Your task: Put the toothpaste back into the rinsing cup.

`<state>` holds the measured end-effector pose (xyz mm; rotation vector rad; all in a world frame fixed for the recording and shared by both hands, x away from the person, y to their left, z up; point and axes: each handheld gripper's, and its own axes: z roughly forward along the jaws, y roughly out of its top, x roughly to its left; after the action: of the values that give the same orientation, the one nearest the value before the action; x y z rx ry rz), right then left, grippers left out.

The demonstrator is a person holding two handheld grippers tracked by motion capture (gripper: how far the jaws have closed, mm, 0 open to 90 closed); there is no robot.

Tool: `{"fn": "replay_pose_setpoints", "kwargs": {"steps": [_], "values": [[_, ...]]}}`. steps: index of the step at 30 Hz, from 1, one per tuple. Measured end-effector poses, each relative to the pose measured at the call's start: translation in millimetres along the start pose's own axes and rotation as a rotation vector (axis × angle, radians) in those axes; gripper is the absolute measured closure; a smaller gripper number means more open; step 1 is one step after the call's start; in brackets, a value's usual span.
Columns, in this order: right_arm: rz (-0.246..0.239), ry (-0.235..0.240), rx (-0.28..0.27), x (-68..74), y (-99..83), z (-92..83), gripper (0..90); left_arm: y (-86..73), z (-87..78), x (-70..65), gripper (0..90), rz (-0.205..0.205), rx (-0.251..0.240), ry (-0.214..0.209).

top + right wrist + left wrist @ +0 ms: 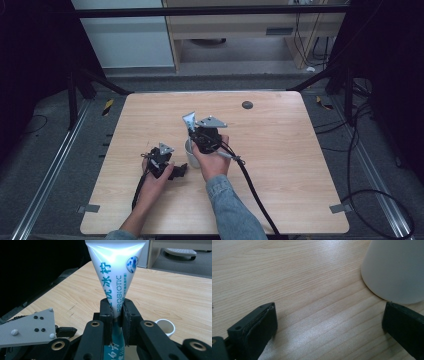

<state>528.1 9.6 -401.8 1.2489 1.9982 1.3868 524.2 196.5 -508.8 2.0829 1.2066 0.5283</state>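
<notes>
A white toothpaste tube [117, 277] with teal lettering stands upright, its flat crimped end on top, and my right gripper [116, 308] is shut on its lower part. From above, the tube [189, 120] rises over the right gripper [196, 133] near the table's middle. Just below it, a small white cup [190, 154] sits on the wooden table [280, 150], partly hidden by the right hand. My left gripper [181, 171] lies low beside the cup. Its jaws stand wide open around bare wood [329, 325], with the cup [394, 270] just past the right jaw.
A small dark round disc [247, 105] lies near the table's far edge. The right gripper's black cable [252, 187] trails toward the front edge. Black frame bars [100, 80] and floor cables [370, 195] surround the table, and a cabinet [240, 30] stands behind.
</notes>
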Motion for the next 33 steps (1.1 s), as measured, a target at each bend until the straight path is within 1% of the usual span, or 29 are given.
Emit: {"fn": "replay_pose_setpoints", "kwargs": {"steps": [8, 13, 19, 33], "values": [[-0.001, 0.001, 0.007, -1.1, -1.2, 1.5, 79.8, 0.1, 0.0, 0.1, 0.0, 0.0, 0.001, 0.0], [0.011, 0.004, 0.016, -1.5, -2.1, 2.7, 79.7, 0.1, 0.0, 0.0, 0.0, 0.0, 0.0, 0.0], [0.007, 0.003, 0.025, -2.4, -3.3, 4.1, 79.6, 0.1, 0.1, 0.0, 0.0, 0.0, 0.0, 0.0], [0.013, 0.01, 0.03, -4.6, -5.9, 4.6, 79.2, 0.2, 0.1, 0.1, 0.0, 0.001, 0.0, 0.0]]}}
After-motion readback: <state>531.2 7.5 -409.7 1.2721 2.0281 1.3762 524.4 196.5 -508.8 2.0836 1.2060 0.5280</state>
